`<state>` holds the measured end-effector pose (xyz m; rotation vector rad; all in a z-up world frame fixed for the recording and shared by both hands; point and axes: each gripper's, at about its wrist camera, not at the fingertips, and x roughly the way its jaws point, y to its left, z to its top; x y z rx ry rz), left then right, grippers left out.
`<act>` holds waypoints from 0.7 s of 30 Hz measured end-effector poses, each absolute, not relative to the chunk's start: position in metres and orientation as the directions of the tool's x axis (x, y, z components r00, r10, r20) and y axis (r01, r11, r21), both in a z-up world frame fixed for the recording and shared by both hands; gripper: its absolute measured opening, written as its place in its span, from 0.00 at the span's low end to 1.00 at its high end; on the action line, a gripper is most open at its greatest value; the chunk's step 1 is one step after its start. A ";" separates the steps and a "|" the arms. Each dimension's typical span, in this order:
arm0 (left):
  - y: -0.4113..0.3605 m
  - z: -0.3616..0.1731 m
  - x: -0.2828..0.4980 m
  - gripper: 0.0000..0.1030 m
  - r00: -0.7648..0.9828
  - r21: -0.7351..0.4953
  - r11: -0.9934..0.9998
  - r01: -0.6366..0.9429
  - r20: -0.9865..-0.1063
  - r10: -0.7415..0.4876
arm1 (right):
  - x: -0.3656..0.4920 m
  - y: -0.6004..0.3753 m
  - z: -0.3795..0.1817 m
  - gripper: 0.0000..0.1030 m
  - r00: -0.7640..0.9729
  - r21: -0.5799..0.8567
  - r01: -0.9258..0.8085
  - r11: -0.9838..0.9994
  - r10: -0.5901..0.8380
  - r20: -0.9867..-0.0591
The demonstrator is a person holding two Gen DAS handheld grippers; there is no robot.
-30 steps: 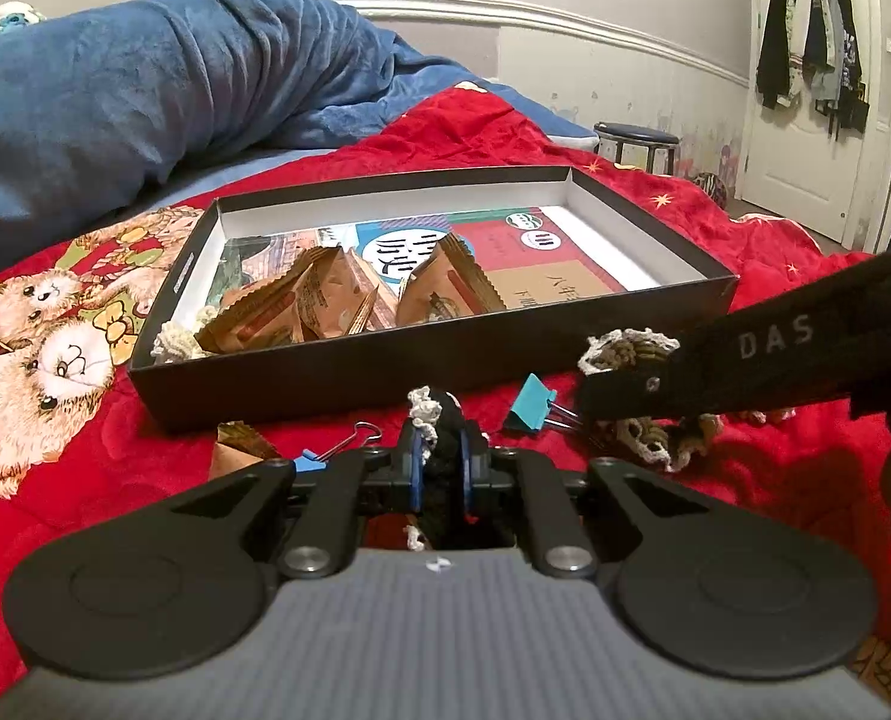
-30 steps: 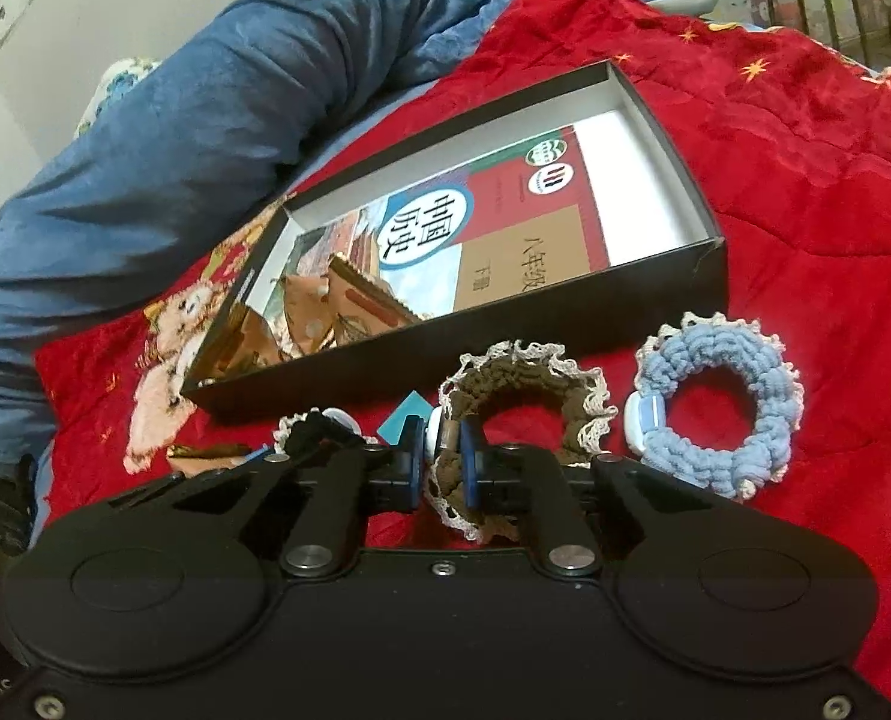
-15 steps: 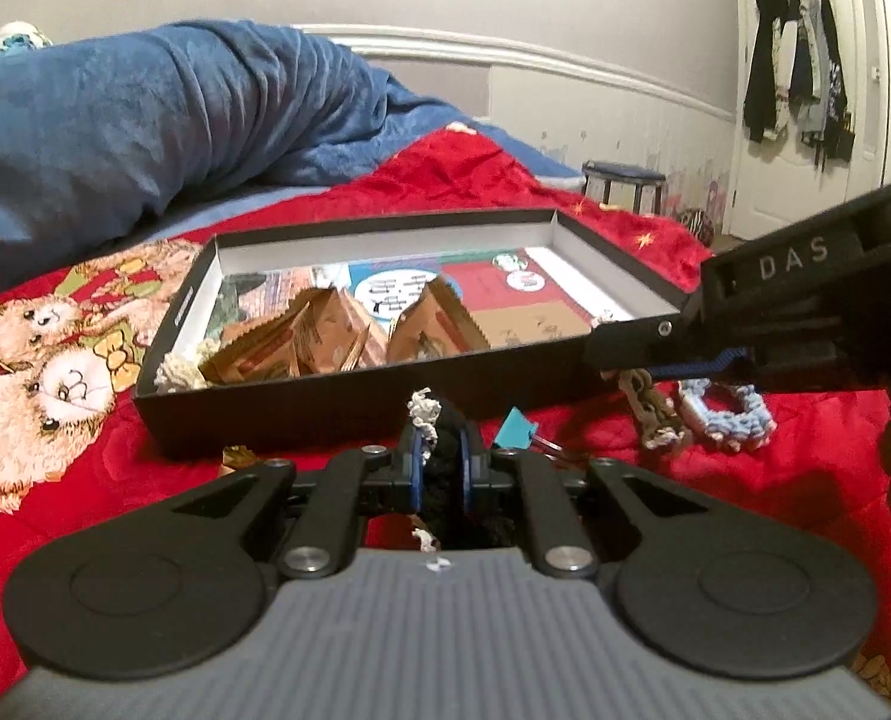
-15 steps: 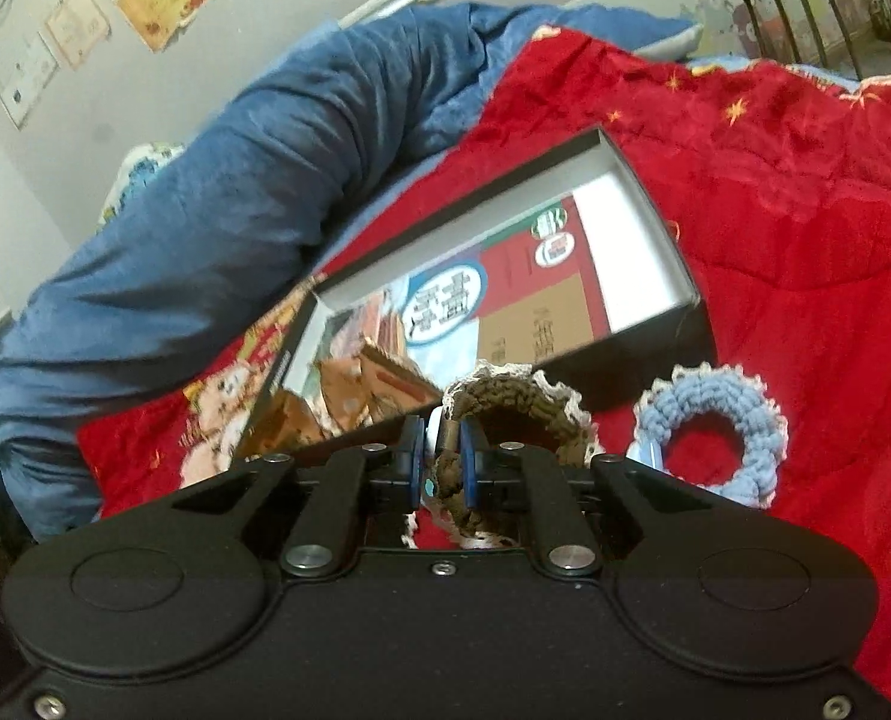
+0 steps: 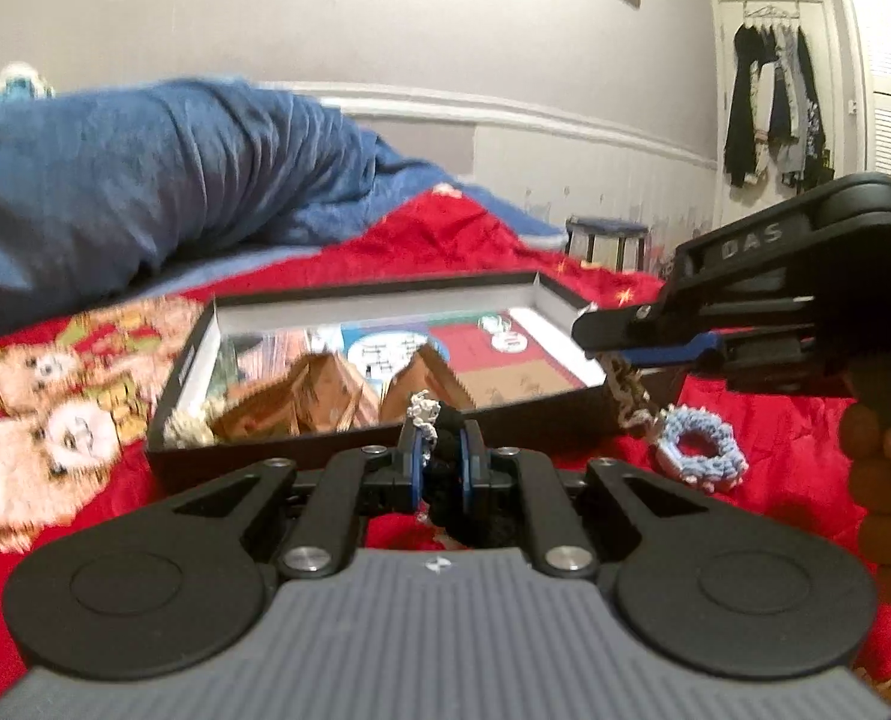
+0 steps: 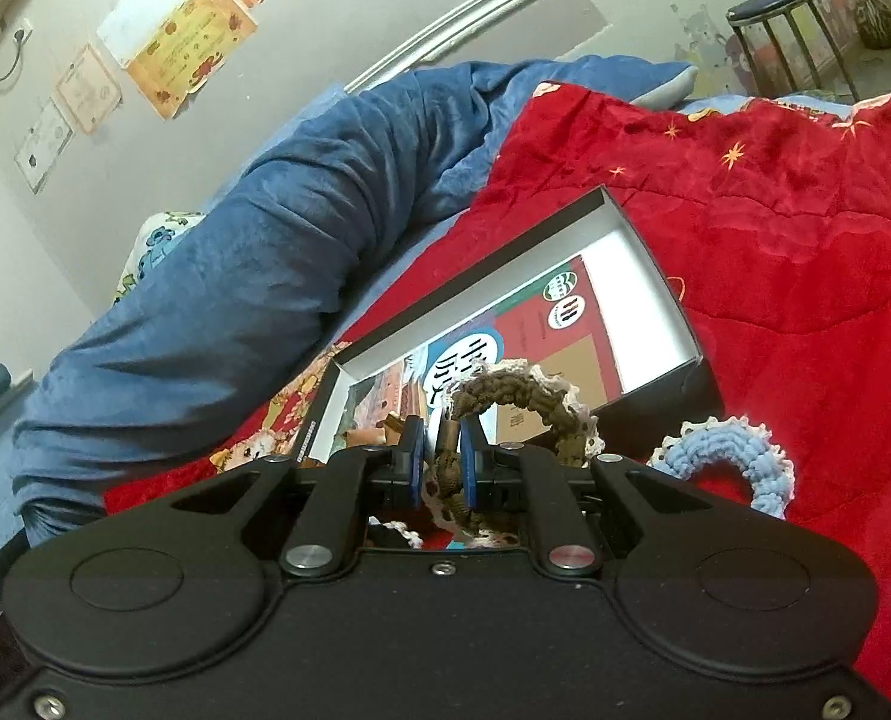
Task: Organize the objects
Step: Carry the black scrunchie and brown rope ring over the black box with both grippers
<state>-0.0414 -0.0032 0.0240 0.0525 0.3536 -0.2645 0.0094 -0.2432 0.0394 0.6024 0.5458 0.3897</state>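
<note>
A brown crocheted scrunchie [image 6: 523, 402] hangs pinched in the right gripper [image 6: 442, 462] above the near wall of the black box [image 6: 643, 243] on a red blanket [image 6: 775, 210]. The left gripper [image 5: 439, 459] is clamped on a dark item with white trim, probably another scrunchie [image 5: 439, 438]. Both are mid-carry; next, each must clear the rim and release inside, beside the book [image 6: 565, 336]. A blue scrunchie [image 5: 700, 447] waits outside.

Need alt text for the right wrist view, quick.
Right gripper shut on a brown crocheted scrunchie, held up before an open black box on a red blanket. A light blue scrunchie lies beside the box.
</note>
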 end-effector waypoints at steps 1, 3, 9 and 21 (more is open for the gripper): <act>-0.003 0.025 -0.043 0.14 0.909 0.006 0.964 0.265 -0.335 -0.248 | 0.009 -0.243 0.040 0.13 0.791 0.622 -0.188 0.760 0.493 -0.363; -0.002 0.027 -0.046 0.14 0.916 0.005 0.965 0.263 -0.314 -0.248 | 0.009 -0.242 0.041 0.13 0.793 0.619 -0.195 0.761 0.494 -0.357; 0.005 0.032 -0.045 0.14 0.935 -0.001 0.970 0.244 -0.266 -0.235 | 0.016 -0.239 0.045 0.13 0.808 0.640 -0.214 0.738 0.502 -0.308; 0.029 0.041 -0.029 0.14 0.984 0.008 0.996 0.093 -0.153 -0.090 | 0.046 -0.210 0.059 0.13 0.761 0.613 -0.351 0.708 0.597 -0.254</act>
